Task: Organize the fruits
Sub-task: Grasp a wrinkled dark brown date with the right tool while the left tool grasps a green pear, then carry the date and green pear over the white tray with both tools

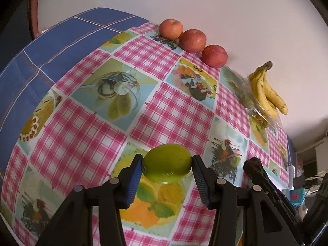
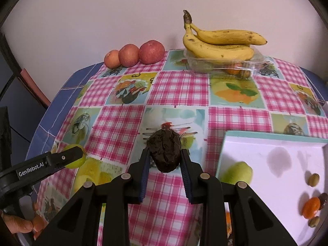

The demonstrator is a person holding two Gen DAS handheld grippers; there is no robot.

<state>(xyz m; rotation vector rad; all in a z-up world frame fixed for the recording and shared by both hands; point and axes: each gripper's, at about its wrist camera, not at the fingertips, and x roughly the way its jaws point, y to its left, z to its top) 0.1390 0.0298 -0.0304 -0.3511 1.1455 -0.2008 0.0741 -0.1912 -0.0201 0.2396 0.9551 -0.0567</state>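
While three apples and the bananas sit lined up at the top of the frame, sorting looks half done: the left gripper squeezes a green fruit low in the middle, and the right gripper squeezes a dark fruit.

tray cut off at right edge, small fruits inside unidentifiable

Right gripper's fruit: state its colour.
Dark brown, nearly black, wrinkled fruit; clearest in the right wrist view.
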